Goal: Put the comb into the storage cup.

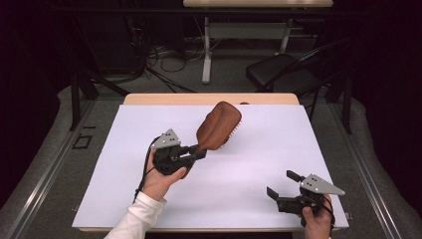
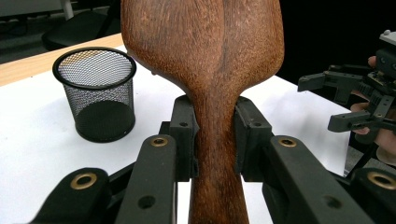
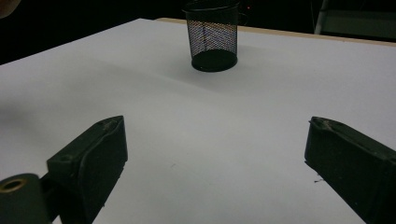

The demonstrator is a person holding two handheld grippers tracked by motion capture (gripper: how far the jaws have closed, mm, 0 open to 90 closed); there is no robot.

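Left tongs (image 2: 215,140) clamping wooden brush (image 2: 205,56), right tongs (image 3: 215,154) wide over white table (image 1: 249,164), dark room

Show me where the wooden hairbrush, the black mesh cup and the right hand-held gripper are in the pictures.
wooden hairbrush (image 2: 205,51), left gripper view, on its broad wooden back.
black mesh cup (image 2: 99,100), left gripper view, on its mesh wall.
right hand-held gripper (image 3: 215,154), right gripper view, midway between its open jaws.
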